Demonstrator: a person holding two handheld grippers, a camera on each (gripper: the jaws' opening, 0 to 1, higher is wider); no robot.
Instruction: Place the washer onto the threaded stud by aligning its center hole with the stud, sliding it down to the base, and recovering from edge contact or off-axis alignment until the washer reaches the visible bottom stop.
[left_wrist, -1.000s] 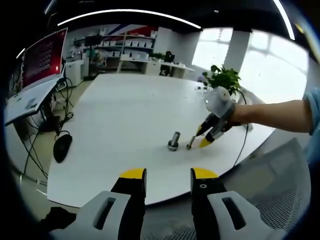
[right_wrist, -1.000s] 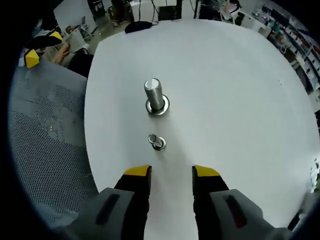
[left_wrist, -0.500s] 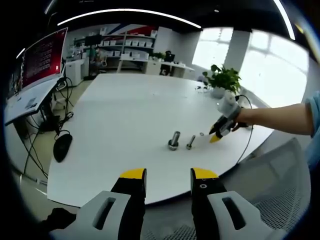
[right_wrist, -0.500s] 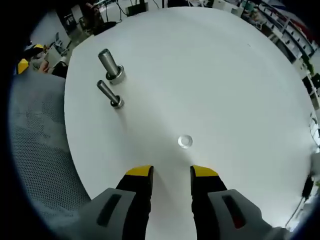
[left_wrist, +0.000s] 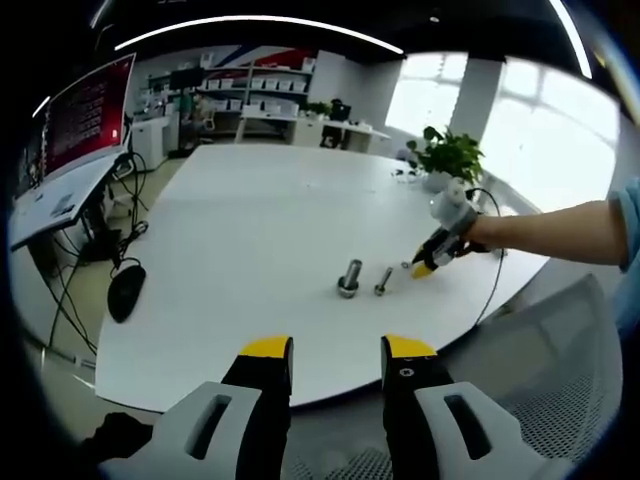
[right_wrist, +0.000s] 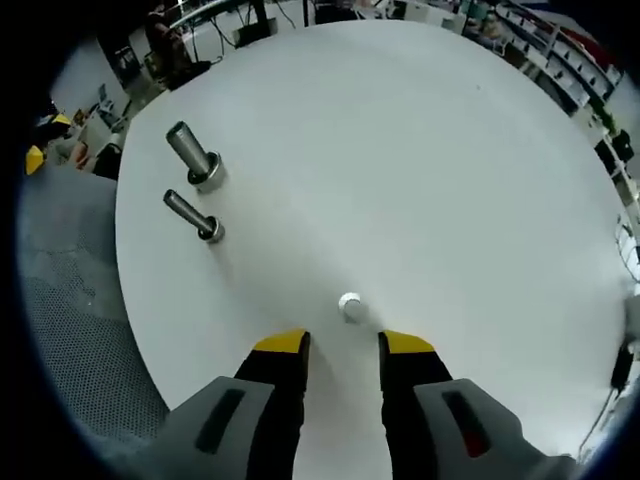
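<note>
Nearby, two studs beside washer, white table

Bare table surrounds the washer; two studs stand well aside.

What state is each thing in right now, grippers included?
washer: flat on the table, just ahead of the right gripper's tips, not gripped
thick stud: upright, bare
thin stud: upright, bare
right gripper: open, empty
left gripper: open, empty, off the table's edge
</note>
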